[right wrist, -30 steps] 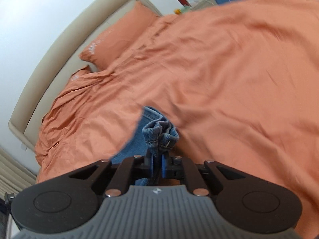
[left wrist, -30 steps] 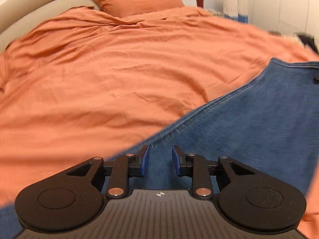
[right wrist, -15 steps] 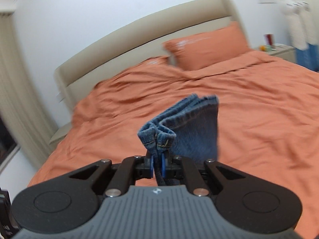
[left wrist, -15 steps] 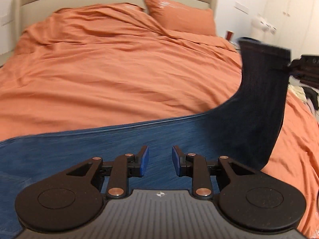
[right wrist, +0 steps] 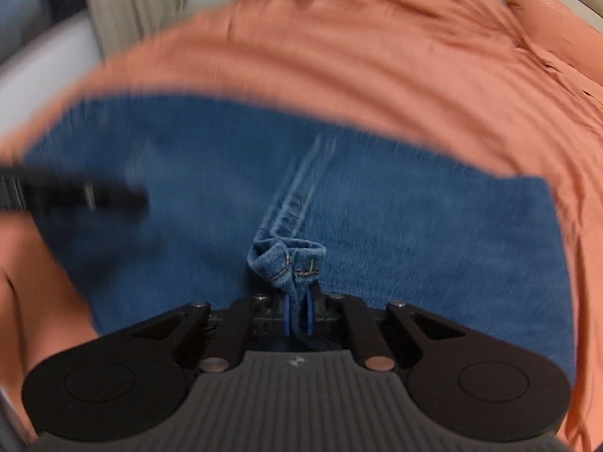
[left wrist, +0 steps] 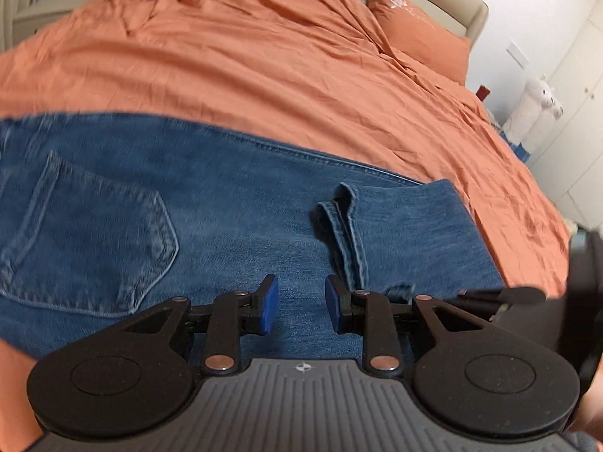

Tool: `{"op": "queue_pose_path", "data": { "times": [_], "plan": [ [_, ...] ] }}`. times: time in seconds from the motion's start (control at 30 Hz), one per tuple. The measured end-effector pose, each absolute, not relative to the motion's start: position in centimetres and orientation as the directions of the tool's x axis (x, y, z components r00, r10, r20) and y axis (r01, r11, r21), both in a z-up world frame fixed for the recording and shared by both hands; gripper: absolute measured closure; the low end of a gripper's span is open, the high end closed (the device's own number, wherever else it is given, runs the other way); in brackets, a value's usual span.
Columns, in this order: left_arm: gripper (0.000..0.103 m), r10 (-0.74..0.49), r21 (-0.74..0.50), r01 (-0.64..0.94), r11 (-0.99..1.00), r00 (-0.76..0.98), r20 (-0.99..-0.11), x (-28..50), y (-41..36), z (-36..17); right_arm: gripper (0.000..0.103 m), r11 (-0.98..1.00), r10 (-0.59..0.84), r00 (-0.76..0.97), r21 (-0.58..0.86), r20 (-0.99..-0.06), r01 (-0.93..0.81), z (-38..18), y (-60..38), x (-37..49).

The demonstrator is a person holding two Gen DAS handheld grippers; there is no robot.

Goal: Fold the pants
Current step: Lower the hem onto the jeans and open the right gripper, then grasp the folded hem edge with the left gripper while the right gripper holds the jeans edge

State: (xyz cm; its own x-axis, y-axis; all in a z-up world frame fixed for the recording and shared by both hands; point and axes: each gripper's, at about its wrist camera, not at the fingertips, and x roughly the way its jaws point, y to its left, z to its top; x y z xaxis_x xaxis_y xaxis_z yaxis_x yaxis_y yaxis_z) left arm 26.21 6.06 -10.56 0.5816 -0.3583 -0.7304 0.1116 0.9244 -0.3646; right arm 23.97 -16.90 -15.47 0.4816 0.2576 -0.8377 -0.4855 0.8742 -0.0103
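Blue jeans point(left wrist: 226, 203) lie across the orange bed, back pocket point(left wrist: 86, 241) up at the left. The leg end is folded over onto the upper part, its hem point(left wrist: 346, 233) lying near the middle. My left gripper point(left wrist: 301, 303) is open and empty, low over the denim beside the hem. My right gripper point(right wrist: 297, 310) is shut on the bunched hem point(right wrist: 290, 260) and holds it just above the jeans point(right wrist: 414, 218). The right gripper also shows at the right edge of the left wrist view point(left wrist: 505, 297). The right wrist view is blurred.
The orange duvet point(left wrist: 282, 56) covers the bed all around the jeans. An orange pillow point(left wrist: 418, 34) and beige headboard point(left wrist: 471, 15) lie at the far end. White cupboards point(left wrist: 565, 143) and a white plush toy point(left wrist: 535, 105) stand at the right.
My right gripper has carried the hem from up in the air over and down onto the upper part of the jeans. My left gripper has swung left, bringing the back pocket into view.
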Motion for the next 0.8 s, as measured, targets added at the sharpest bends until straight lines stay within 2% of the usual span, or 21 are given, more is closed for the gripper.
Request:
{"op": "queue_pose_path", "data": {
  "times": [0.1,0.17,0.23,0.3,0.37,0.43,0.5,0.6,0.67,0.8],
  "plan": [
    [0.070,-0.397,-0.418,0.105,0.902,0.578,-0.713,26.6,6.5,-11.2,0.094,0.862,0.247,0.477,-0.033,-0.843,-0.506,-15.8,-16.7,23.7],
    [0.070,-0.413,-0.437,0.107,0.893,0.581,-0.701,26.8,6.8,-11.4,0.081,0.863,0.267,0.450,0.003,-0.852,-0.506,-15.2,-16.9,24.2],
    [0.070,-0.434,-0.463,0.110,0.879,0.588,-0.683,26.7,7.2,-11.4,0.075,0.857,0.283,0.423,0.029,-0.861,-0.514,-14.6,-17.2,24.5],
    [0.070,-0.447,-0.484,0.107,0.869,0.590,-0.672,26.8,7.5,-11.5,0.068,0.853,0.317,0.388,0.081,-0.865,-0.515,-13.6,-17.9,24.8],
    [0.070,-0.458,-0.499,0.105,0.860,0.590,-0.665,27.0,7.5,-11.5,0.057,0.856,0.371,0.352,0.169,-0.859,-0.488,-12.5,-19.1,25.1],
    [0.069,-0.488,-0.533,0.109,0.839,0.583,-0.649,27.3,7.5,-11.6,0.051,0.861,0.405,0.351,0.223,-0.844,-0.457,-11.3,-20.3,24.8],
    [0.069,-0.546,-0.604,0.098,0.791,0.558,-0.625,28.3,7.4,-12.1,0.051,0.870,0.409,0.373,0.233,-0.833,-0.435,-10.4,-21.4,25.4],
    [0.068,-0.611,-0.689,0.057,0.723,0.518,-0.599,30.6,7.1,-13.5,0.051,0.902,0.346,0.430,0.171,-0.834,-0.396,-10.0,-22.6,26.3],
    [0.068,-0.618,-0.698,0.038,0.715,0.500,-0.606,32.4,6.4,-14.5,0.055,0.921,0.306,0.457,0.138,-0.835,-0.365,-10.2,-23.5,26.9],
    [0.068,-0.623,-0.716,-0.001,0.699,0.491,-0.609,35.3,5.3,-16.7,0.057,0.940,0.271,0.500,0.115,-0.823,-0.321,-10.8,-26.1,27.8]
  ]
}}
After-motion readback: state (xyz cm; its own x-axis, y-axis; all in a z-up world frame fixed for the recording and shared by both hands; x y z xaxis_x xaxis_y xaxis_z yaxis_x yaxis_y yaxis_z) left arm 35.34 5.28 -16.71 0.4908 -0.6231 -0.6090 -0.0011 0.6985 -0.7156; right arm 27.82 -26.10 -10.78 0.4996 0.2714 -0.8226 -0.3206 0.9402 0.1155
